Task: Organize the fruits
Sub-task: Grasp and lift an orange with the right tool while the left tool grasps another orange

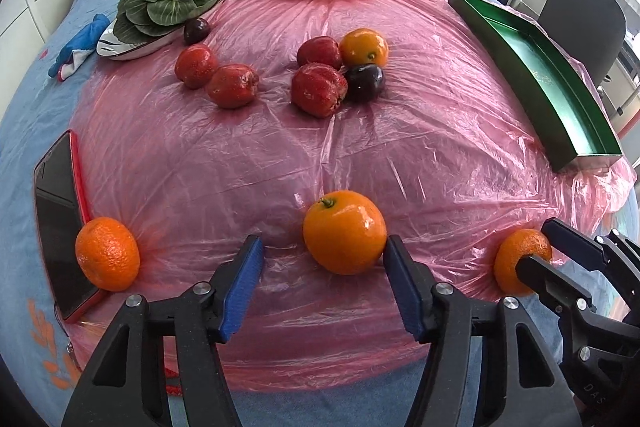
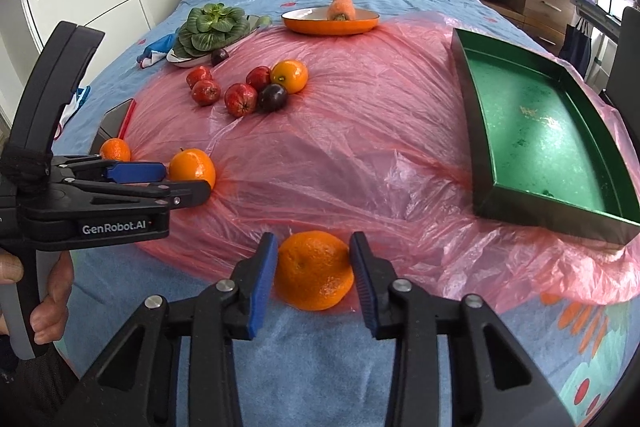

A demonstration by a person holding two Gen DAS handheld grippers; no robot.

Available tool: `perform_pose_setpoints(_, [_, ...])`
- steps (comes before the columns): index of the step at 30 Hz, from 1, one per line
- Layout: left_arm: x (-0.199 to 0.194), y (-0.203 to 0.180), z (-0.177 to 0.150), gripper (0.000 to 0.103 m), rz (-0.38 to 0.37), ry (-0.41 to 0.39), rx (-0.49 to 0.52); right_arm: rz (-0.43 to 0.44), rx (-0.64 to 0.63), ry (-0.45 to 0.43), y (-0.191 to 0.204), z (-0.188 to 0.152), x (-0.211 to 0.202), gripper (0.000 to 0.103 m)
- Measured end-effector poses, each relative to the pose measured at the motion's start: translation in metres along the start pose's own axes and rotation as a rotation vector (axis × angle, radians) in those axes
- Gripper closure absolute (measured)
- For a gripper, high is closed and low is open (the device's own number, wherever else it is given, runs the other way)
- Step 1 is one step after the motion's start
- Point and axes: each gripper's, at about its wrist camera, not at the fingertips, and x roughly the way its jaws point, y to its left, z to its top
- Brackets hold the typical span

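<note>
Here, a crinkled pink plastic sheet (image 2: 360,155) covers the middle of the bed with its blue patterned cover (image 2: 304,355), and a broad stretch of that sheet lies bare between the fruit cluster toward the bed's head and the near edge. A rectangular dark green metal tray (image 2: 484,163) sits along the sheet's right edge, its floor bare. The left hand-held gripper (image 1: 323,273) is spread wide around a smooth glossy orange with a green stem (image 1: 344,231); its right pad touches the fruit, the left pad stands apart. The right hand-held gripper (image 2: 314,273) brackets a dimpled orange tangerine (image 2: 314,270) at the sheet's near edge, both pads right against the peel, though whether they grip it cannot be told. Another rough-skinned tangerine (image 1: 107,254) rests at the sheet's left edge, touching a red-cased phone (image 1: 60,223). Farther up lie four red wax apples (image 1: 318,89), two dark plums (image 1: 365,82) and one more orange (image 1: 364,47)
</note>
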Motion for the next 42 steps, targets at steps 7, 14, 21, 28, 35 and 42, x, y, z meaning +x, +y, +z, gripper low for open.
perform_pose_setpoints(7, [0.006, -0.002, 0.003, 0.046, -0.002, 0.003, 0.004, 0.002, 0.003, 0.001, 0.000, -0.003, 0.002, 0.010])
perform_pose_setpoints(14, [0.011, -0.006, 0.006, 0.048, 0.006, 0.003, 0.021, 0.028, -0.018, 0.024, 0.007, -0.006, 0.010, 0.010])
perform_pose_setpoints(21, [0.009, -0.008, 0.005, 0.069, -0.033, 0.005, 0.038, 0.050, -0.041, 0.038, 0.014, -0.012, 0.013, 0.030])
perform_pose_setpoints(28, [-0.004, -0.002, 0.002, 0.069, -0.095, 0.002, 0.019, 0.102, -0.007, 0.028, 0.006, -0.010, 0.001, 0.031])
perform_pose_setpoints(35, [-0.026, -0.007, -0.005, 0.069, -0.113, -0.016, 0.024, 0.112, -0.004, 0.000, 0.004, -0.009, -0.019, 0.031])
perform_pose_setpoints(42, [-0.046, -0.027, 0.016, 0.069, -0.168, -0.046, 0.028, 0.060, 0.023, -0.071, -0.024, 0.002, -0.050, 0.032])
